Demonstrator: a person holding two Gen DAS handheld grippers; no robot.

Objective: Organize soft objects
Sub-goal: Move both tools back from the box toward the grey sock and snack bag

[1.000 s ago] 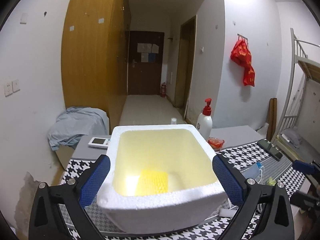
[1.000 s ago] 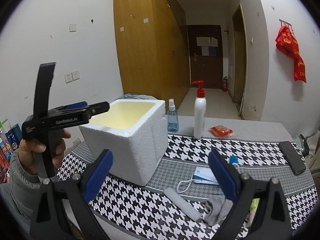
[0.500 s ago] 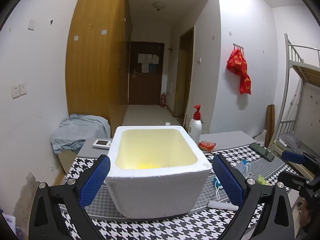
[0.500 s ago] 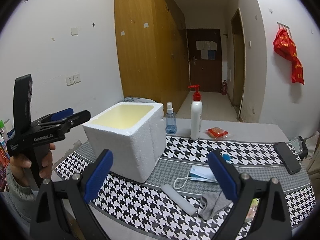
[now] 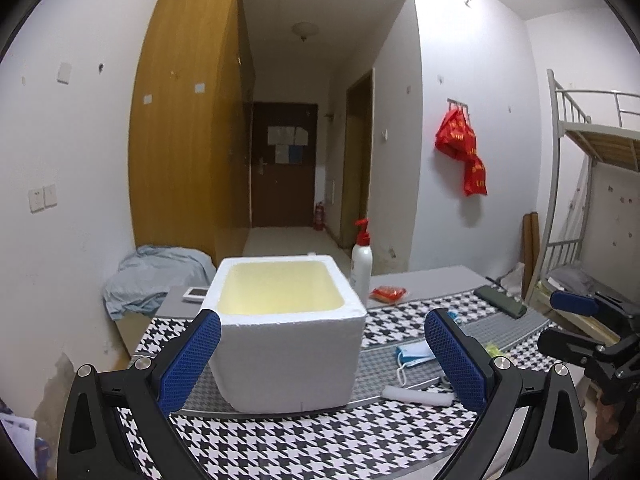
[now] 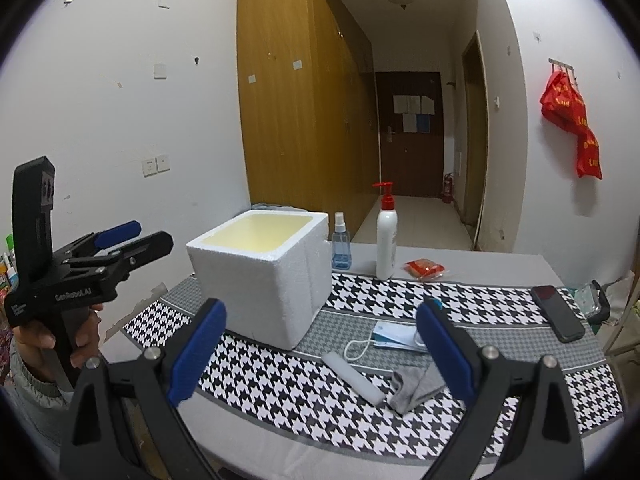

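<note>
A crumpled grey cloth (image 6: pixel 416 386) lies touching a white foam roll (image 6: pixel 352 378) beside a face mask (image 6: pixel 394 336).

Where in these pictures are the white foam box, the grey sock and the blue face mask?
white foam box (image 6: pixel 256 292): right wrist view, on its front wall.
grey sock (image 6: pixel 416 386): right wrist view, on the middle of the crumpled cloth.
blue face mask (image 6: pixel 394 336): right wrist view, on its folded blue body.

White foam box (image 6: pixel 264 276), blk/wht houndstooth cloth (image 6: pixel 280 376), grey sock (image 6: pixel 416 386)
</note>
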